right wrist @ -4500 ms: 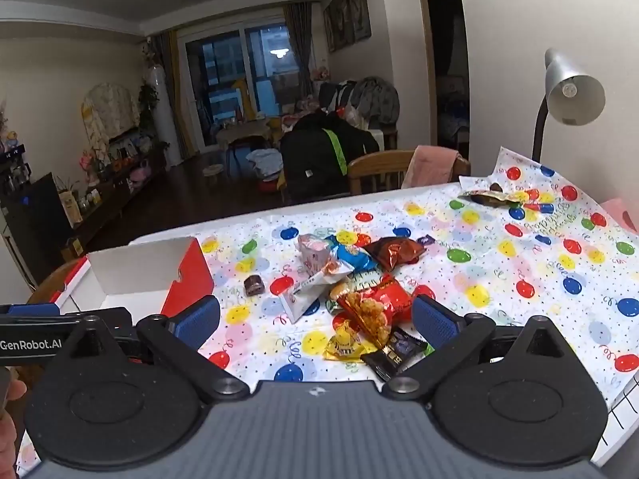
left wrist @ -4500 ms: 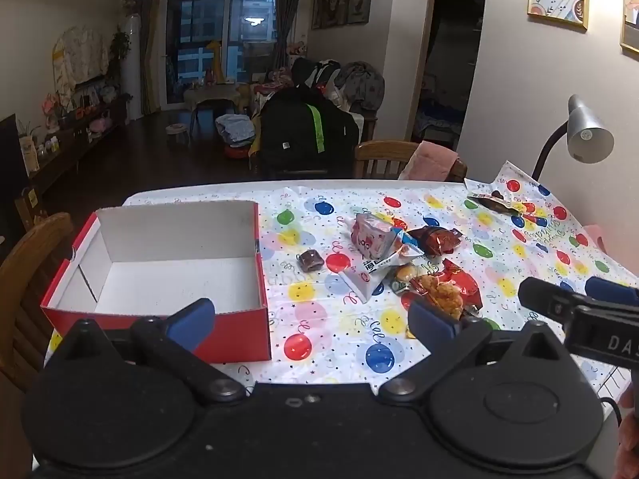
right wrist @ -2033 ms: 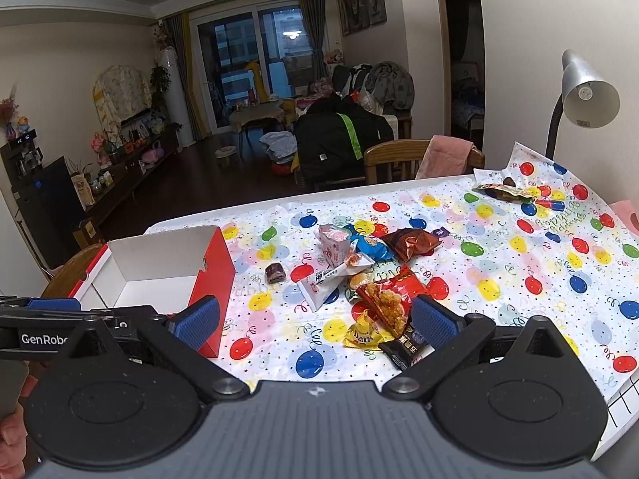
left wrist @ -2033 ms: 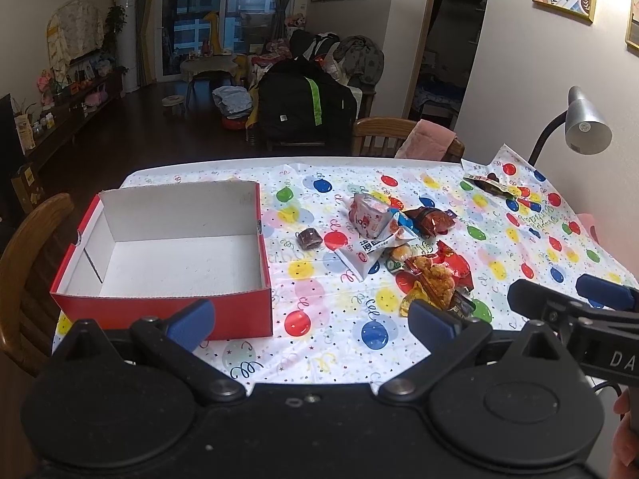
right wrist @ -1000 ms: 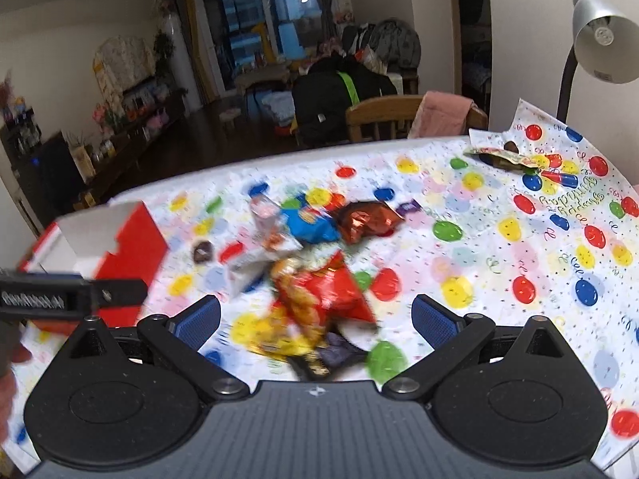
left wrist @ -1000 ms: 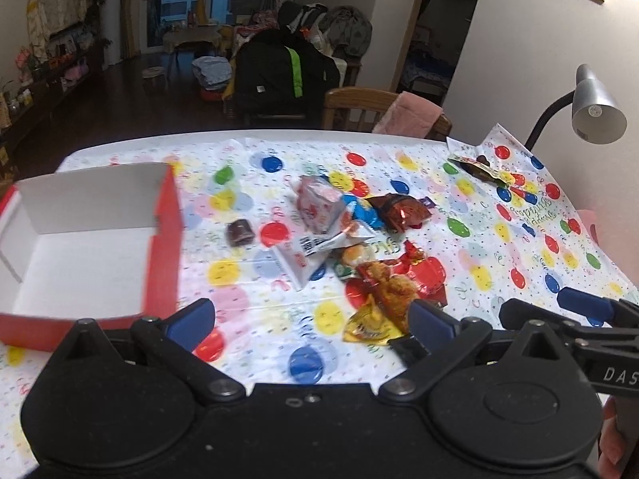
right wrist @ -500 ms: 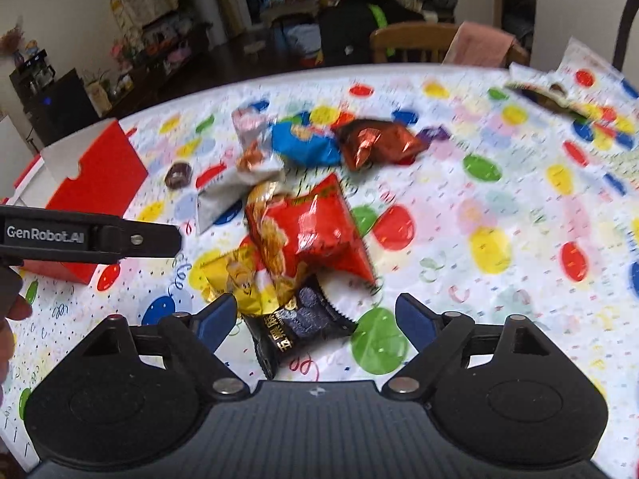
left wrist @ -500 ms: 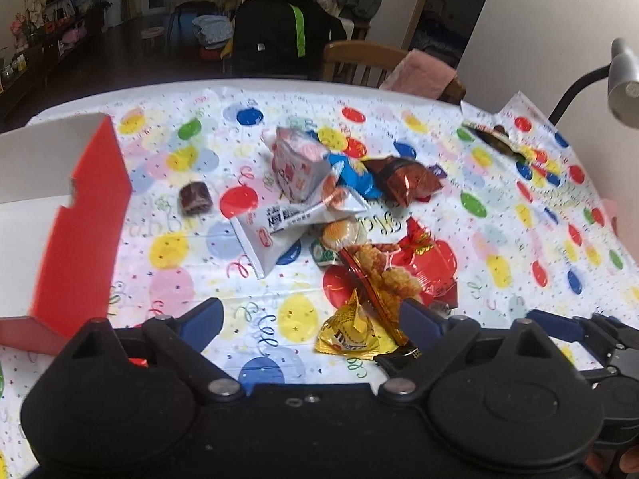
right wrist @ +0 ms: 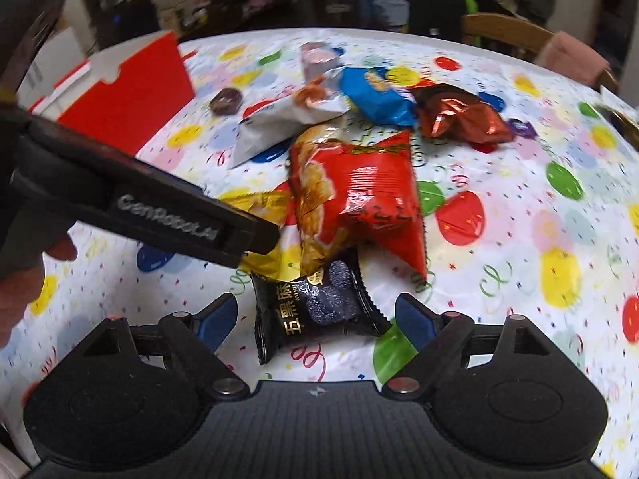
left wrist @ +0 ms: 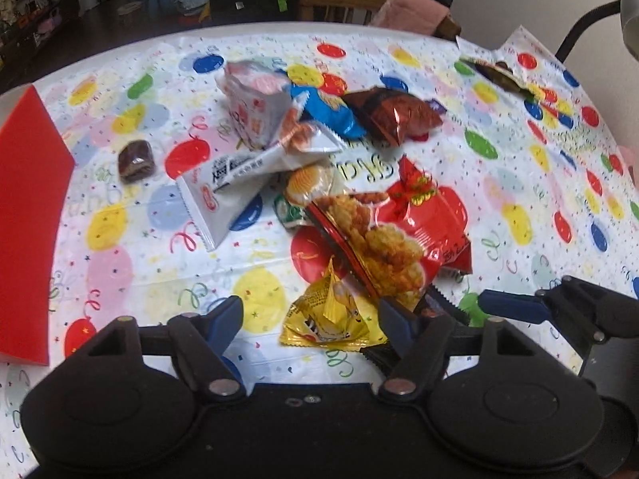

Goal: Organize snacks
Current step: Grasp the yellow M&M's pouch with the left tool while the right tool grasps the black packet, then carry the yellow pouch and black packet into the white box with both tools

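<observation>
A heap of snack packets lies on the balloon-print tablecloth. My left gripper [left wrist: 311,315] is open, its jaws on either side of a small yellow packet [left wrist: 325,319]. My right gripper [right wrist: 315,315] is open, its jaws on either side of a black packet [right wrist: 315,303]. A large red snack bag [left wrist: 399,231] lies just beyond both, and shows in the right wrist view [right wrist: 359,195]. Behind it lie a white packet [left wrist: 239,175], a blue packet [left wrist: 327,111], a brown foil packet [left wrist: 391,115] and a small brown sweet [left wrist: 135,159]. The left gripper's arm [right wrist: 159,215] crosses the right wrist view.
An open red box [left wrist: 28,207] with a white inside stands at the left of the table, also in the right wrist view [right wrist: 127,99]. A dark wrapper [left wrist: 495,74] lies at the far right. Chairs and a lamp stand behind the table.
Both grippers have moved forward and down to the snack heap. The left swung right, away from the box. The yellow and black packets now sit between the open jaws.
</observation>
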A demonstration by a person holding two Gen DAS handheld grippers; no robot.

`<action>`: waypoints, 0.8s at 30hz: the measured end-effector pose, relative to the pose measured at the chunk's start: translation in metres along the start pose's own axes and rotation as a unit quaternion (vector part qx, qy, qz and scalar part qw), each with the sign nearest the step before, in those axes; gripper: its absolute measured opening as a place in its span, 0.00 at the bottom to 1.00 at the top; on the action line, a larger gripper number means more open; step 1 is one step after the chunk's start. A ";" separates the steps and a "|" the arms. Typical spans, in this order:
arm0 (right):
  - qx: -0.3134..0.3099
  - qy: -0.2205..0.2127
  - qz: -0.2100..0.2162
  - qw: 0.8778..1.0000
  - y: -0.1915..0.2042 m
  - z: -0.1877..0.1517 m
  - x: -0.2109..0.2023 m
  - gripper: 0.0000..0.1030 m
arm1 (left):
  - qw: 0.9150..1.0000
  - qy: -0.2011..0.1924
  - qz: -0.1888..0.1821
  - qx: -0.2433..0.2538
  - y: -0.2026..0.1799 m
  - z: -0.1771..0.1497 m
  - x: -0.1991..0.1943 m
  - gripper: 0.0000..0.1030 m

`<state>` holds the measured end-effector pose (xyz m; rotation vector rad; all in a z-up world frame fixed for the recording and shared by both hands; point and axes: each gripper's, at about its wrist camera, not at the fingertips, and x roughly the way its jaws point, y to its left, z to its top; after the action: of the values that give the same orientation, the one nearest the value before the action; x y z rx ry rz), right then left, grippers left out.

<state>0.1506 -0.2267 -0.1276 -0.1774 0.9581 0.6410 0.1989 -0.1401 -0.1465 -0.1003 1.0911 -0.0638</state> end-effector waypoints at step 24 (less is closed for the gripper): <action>-0.005 -0.003 -0.024 1.000 0.012 -0.007 -0.013 0.53 | 1.000 0.016 -0.004 -0.023 0.008 -0.006 0.013 0.36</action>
<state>0.1331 -0.2252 -0.1195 -0.2064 0.9417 0.6026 0.1995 -0.1339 -0.1616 -0.1454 1.1248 -0.0481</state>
